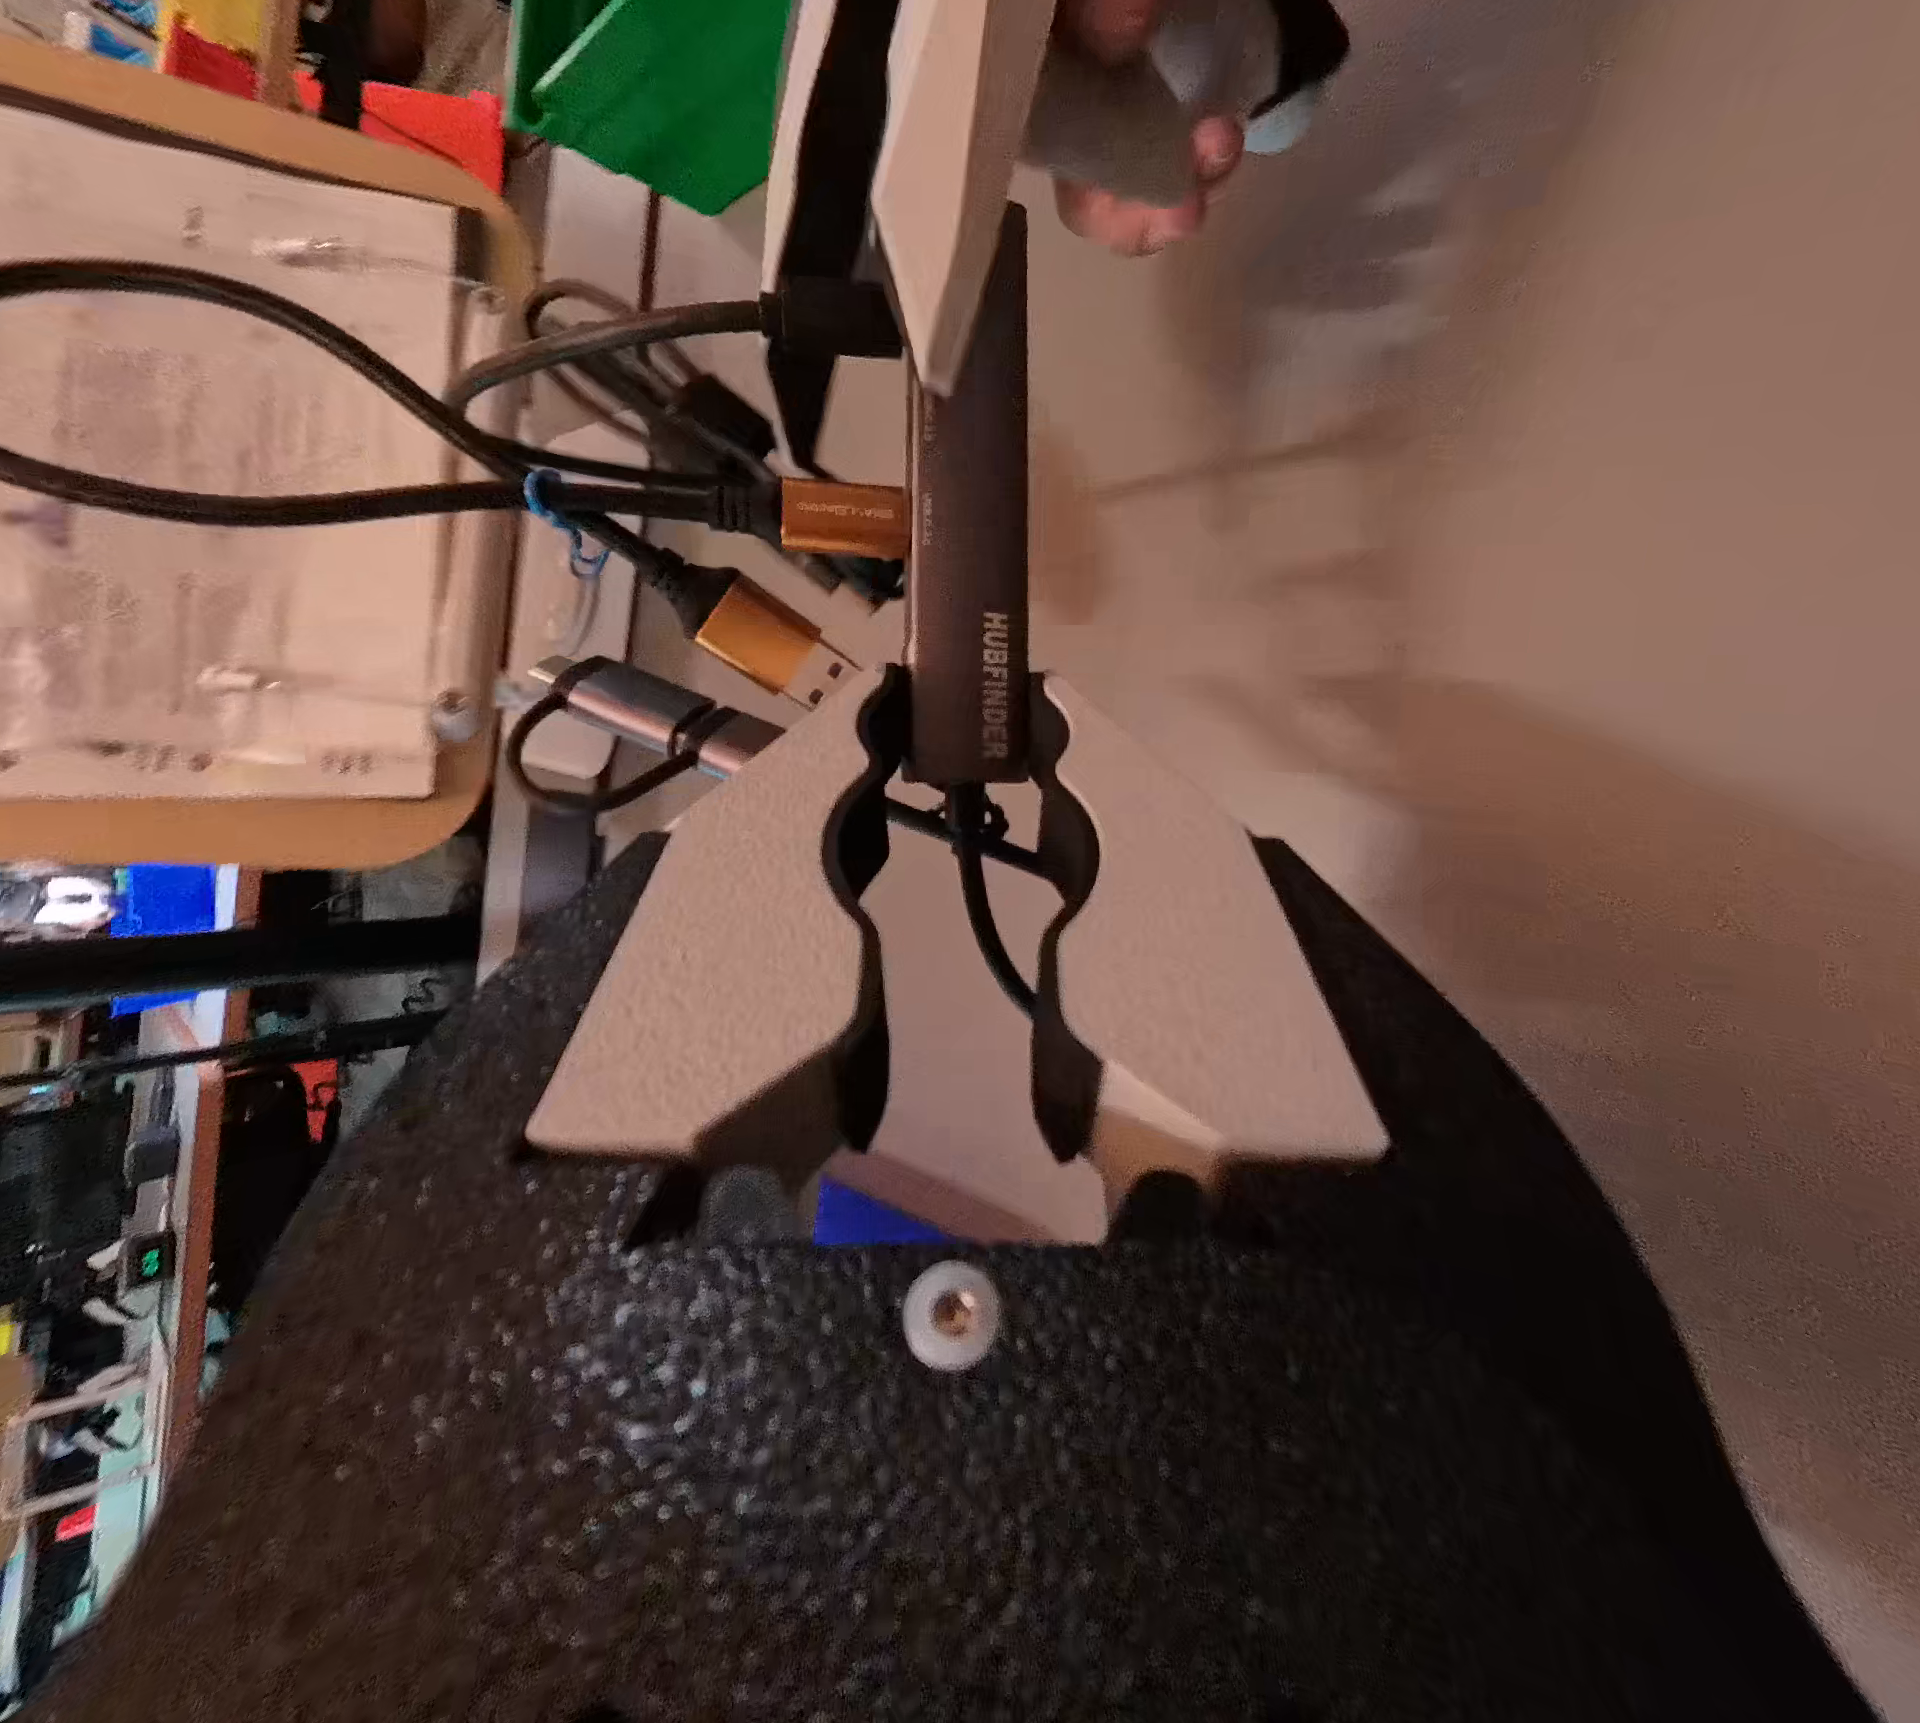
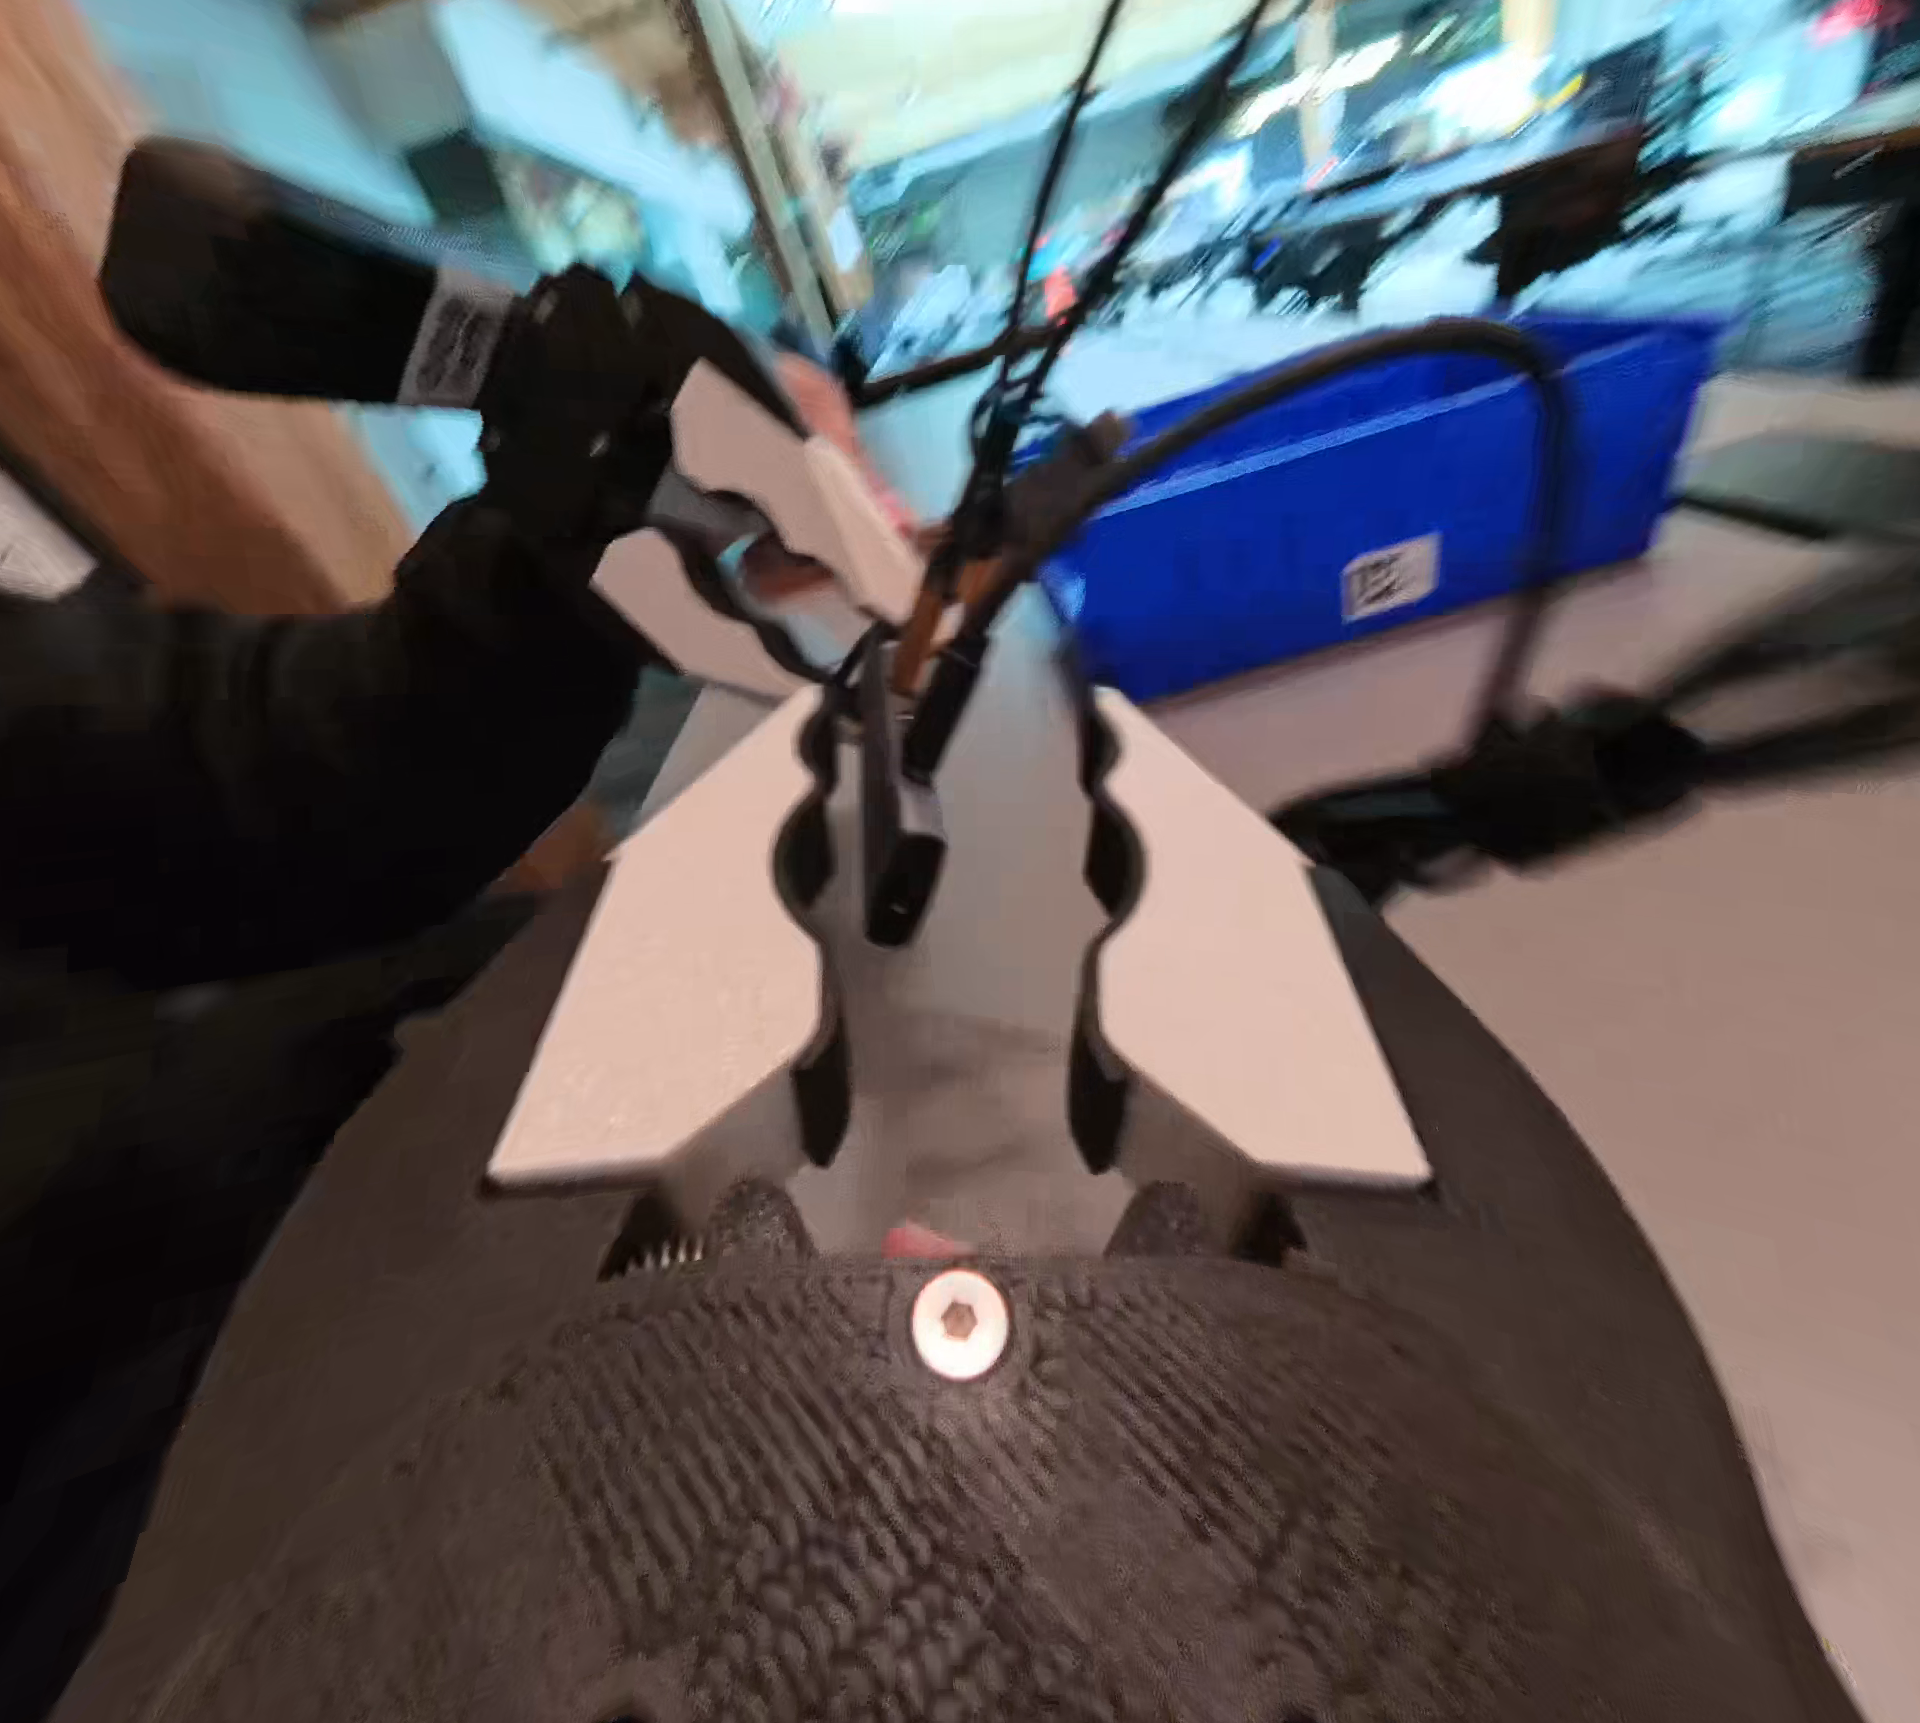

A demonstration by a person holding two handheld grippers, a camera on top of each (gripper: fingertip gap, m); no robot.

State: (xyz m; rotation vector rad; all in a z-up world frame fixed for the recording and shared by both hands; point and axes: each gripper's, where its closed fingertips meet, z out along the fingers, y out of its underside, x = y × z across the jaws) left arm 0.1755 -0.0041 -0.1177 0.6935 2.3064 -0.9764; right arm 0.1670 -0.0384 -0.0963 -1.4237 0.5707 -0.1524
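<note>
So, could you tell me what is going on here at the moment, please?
A person holds a gripper in each hand, both at a dark USB hub. The left gripper has its jaws shut on one end of the hub. The right gripper sits around the other end, its jaws apart. An orange-ended plug is in the hub's side; a second orange plug hangs loose beside it. A blue bin stands behind.

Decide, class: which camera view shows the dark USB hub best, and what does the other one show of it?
The left wrist view. There the dark USB hub is sharp and seen along its whole length, its end clamped in the left gripper, with an orange plug in its side. The right wrist view is blurred and shows only a thin dark sliver between the right gripper's open fingers.
</note>
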